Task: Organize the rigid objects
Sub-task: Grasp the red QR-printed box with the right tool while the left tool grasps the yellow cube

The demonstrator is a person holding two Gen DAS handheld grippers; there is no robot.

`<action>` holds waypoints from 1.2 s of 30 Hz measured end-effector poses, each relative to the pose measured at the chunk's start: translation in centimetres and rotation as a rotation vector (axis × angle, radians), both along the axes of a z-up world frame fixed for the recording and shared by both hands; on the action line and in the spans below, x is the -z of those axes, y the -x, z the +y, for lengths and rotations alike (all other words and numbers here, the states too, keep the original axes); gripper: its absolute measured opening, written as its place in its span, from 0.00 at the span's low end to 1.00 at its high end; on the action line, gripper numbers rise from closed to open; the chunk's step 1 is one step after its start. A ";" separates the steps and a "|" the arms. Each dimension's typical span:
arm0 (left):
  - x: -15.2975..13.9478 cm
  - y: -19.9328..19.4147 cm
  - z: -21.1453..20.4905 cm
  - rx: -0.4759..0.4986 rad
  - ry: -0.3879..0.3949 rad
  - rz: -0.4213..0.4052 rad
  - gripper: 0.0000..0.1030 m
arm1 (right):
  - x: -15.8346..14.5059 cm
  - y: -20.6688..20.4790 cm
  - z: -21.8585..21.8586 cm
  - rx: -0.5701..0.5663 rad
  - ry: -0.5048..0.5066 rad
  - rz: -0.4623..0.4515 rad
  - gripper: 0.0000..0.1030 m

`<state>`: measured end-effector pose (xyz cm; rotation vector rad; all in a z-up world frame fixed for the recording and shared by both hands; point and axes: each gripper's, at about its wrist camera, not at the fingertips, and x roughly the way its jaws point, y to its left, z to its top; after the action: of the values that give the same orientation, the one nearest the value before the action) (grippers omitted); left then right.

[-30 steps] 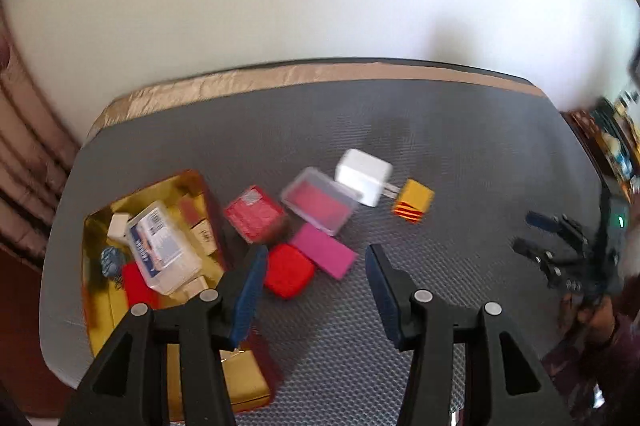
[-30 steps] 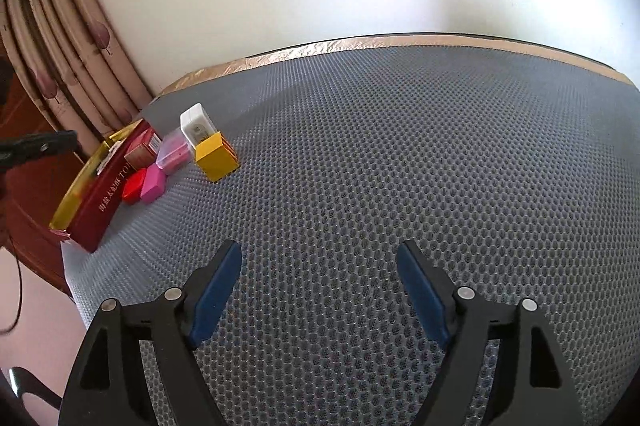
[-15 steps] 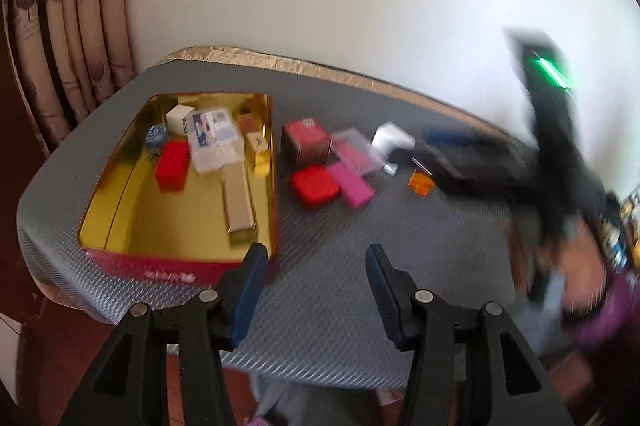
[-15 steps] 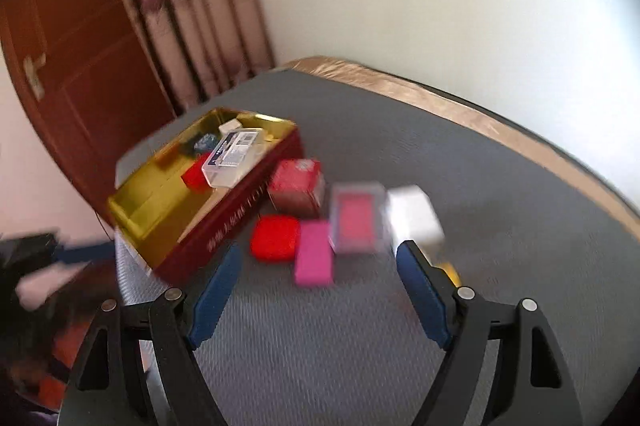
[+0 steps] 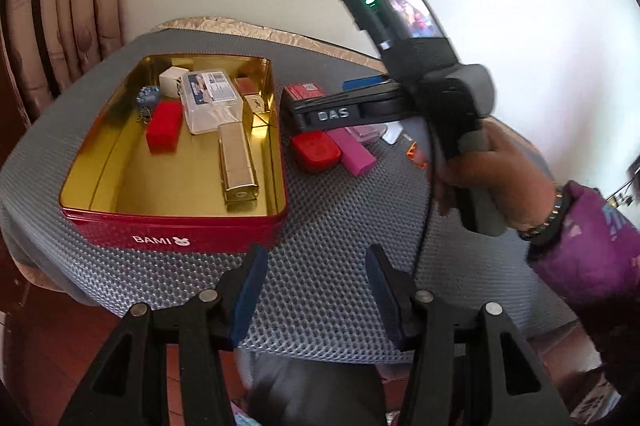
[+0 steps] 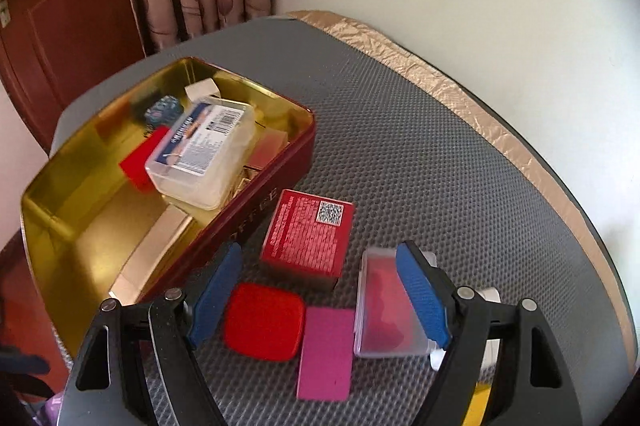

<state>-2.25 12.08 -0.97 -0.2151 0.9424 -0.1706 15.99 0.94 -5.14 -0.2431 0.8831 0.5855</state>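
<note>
Hovering over the loose items on the grey honeycomb-textured mat (image 6: 420, 130), the right gripper (image 6: 320, 300) has its blue-padded jaws spread wide and holds nothing. Between and just ahead of its fingers lie a red rounded-square plastic case (image 6: 262, 322), a flat magenta rectangular block (image 6: 326, 352) touching the case's right side, and a clear lidded plastic box with red contents (image 6: 384, 310), partly covered by the right finger. Beyond these stands a red printed cardboard box bearing a QR code (image 6: 308, 236), close beside the long wall of the tin. A white object and a yellow one are only partly visible behind the right finger.

The red rectangular metal tin with a gold interior (image 5: 172, 230), marked BAMI on its near wall, sits at the mat's left end. Inside it are a translucent plastic box with a blue-and-white label (image 5: 212, 100), a small red block (image 5: 163, 126), a long gold rectangular box (image 5: 237, 162), a white cube (image 5: 173, 81) and a small blue patterned object (image 5: 148, 94); further small boxes near the far corner are too obscured to identify.

The left gripper (image 5: 312, 290) is held low at the mat's near edge, jaws apart and empty. From its camera the right gripper body (image 5: 432, 98), labelled DAS, reaches in from the right, grasped by the person's right hand (image 5: 500, 182) in a purple sleeve.
</note>
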 end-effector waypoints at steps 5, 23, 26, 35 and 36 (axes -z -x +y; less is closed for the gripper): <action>0.2 -0.1 -0.2 0.009 -0.013 0.006 0.51 | 1.0 -1.0 0.9 -0.020 0.012 0.043 0.41; 3.8 -0.5 -5.8 0.175 -0.057 0.157 0.52 | 4.6 11.1 -27.9 0.507 -0.137 0.065 0.40; 3.0 -1.9 -8.4 0.227 -0.023 0.168 0.52 | 6.4 12.6 -31.0 0.557 -0.144 0.073 0.40; 2.7 -11.7 -15.4 0.228 -0.041 0.161 0.53 | 6.5 14.3 -32.9 0.597 -0.213 -0.029 0.40; 2.8 -12.4 -15.9 0.220 -0.034 0.170 0.53 | 6.5 14.4 -33.1 0.600 -0.222 -0.038 0.40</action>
<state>10.14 -3.78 -3.75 -0.0949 1.1371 -0.3423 1.57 -32.15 -11.65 0.2104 0.7956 0.1149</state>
